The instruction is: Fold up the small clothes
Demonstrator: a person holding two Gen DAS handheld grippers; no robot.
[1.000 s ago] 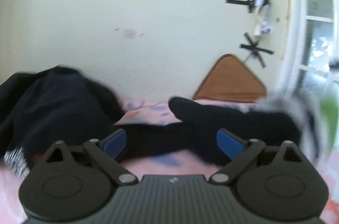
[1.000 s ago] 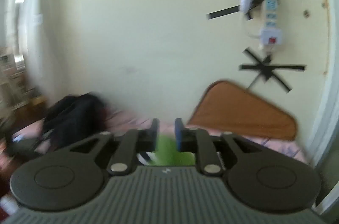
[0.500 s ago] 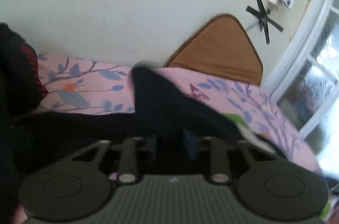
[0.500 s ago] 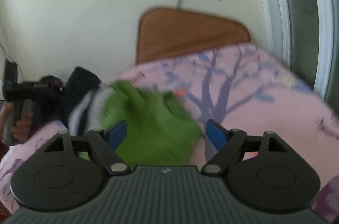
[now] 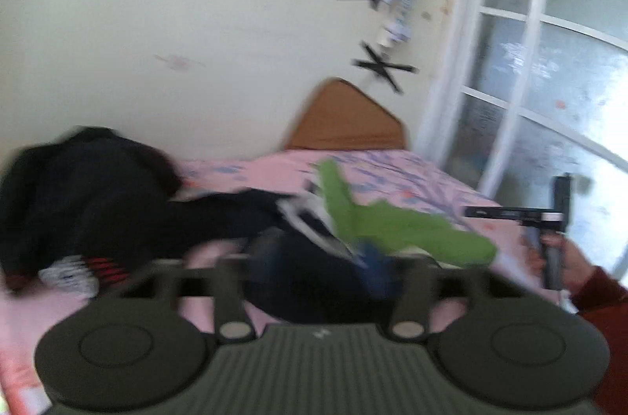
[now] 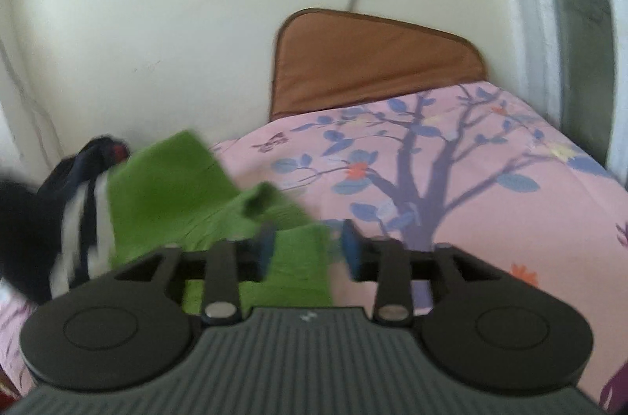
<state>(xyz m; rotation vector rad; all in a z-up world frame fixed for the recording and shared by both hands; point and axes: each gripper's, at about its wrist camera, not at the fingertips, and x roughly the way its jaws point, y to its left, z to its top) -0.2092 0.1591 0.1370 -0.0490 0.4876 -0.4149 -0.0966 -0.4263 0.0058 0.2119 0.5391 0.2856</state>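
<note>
A small garment with a green part [image 5: 392, 222], white stripes and a dark part [image 5: 306, 277] lies on the pink floral bed sheet [image 5: 412, 171]. In the blurred left wrist view my left gripper [image 5: 318, 258] sits over the dark part, jaws partly open. In the right wrist view the green part [image 6: 176, 195] lies at lower left, and my right gripper [image 6: 306, 250] has its jaws partly open around the green edge. The right gripper also shows in the left wrist view [image 5: 549, 218], held by a hand at the right.
A heap of dark clothes [image 5: 78, 195] lies at the left of the bed. A brown headboard [image 6: 373, 57] stands against the cream wall. A window with white frames [image 5: 530, 81] is at the right. A power strip taped to the wall [image 5: 392, 2] hangs above.
My left gripper has opened from shut on the dark cloth and its view swung back up. My right gripper's jaws have narrowed around the green edge. The garment has shifted on the bed.
</note>
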